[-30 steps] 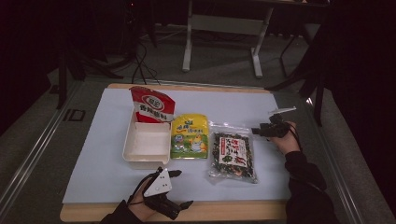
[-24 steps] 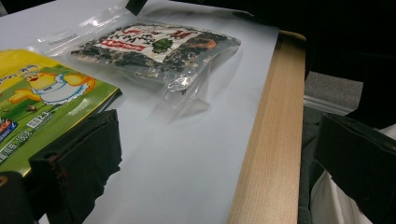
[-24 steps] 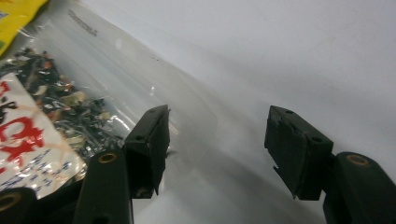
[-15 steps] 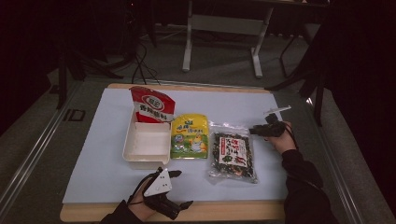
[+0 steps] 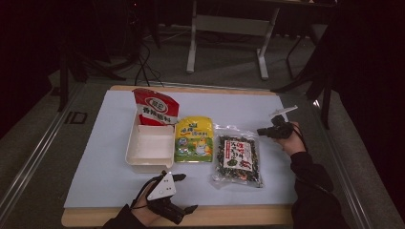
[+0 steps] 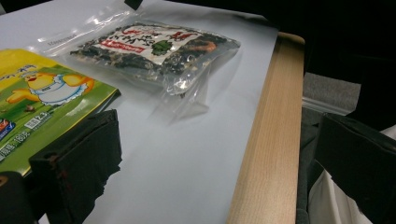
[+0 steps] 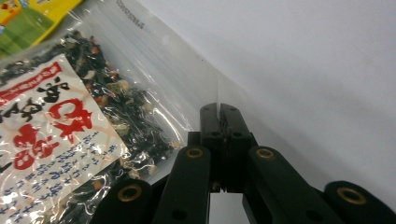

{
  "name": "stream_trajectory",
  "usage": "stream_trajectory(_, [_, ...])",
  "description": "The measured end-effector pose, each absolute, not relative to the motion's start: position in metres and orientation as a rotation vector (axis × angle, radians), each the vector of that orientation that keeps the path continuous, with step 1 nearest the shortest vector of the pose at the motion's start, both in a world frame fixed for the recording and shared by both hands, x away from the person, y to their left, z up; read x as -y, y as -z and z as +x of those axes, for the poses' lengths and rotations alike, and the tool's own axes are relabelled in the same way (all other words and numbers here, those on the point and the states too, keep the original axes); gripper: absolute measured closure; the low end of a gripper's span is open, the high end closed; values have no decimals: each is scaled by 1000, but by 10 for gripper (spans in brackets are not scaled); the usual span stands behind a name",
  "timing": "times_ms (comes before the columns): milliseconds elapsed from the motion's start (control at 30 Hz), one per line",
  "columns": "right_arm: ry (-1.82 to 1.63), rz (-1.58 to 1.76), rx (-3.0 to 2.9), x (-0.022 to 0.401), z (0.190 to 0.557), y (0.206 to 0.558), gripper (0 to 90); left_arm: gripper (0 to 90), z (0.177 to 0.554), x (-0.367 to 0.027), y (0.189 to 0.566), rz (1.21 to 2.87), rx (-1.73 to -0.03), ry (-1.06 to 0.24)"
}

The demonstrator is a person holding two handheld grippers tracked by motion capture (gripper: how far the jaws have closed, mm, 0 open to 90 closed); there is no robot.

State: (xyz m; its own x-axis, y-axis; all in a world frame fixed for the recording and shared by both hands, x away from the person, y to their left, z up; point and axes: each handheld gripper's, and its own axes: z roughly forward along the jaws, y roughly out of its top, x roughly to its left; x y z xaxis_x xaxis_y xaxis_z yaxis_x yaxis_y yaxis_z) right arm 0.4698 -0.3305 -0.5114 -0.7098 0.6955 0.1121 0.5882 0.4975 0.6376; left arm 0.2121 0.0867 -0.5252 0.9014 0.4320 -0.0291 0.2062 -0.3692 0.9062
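Right gripper view: our right gripper (image 7: 219,112) jaws, just closing, pinch the seaweed bag (image 7: 70,135) edge; lift slowly.

red pouch (image 5: 155,109) leaning in white tray (image 5: 149,163); yellow packet (image 5: 193,139) beside tray; white mat (image 5: 90,162)

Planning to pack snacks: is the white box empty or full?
Empty: the white box shows only its bare white floor, with nothing lying inside.
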Motion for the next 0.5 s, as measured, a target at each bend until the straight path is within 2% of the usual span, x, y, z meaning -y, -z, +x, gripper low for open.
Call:
stream_trajectory(333, [-1054, 1049, -2517, 338, 456, 481, 900, 24, 214, -87, 520, 1942, -464, -231])
stream_trajectory(500, [-1108, 988, -2486, 337, 447, 462, 900, 24, 215, -86, 515, 1984, -515, -189])
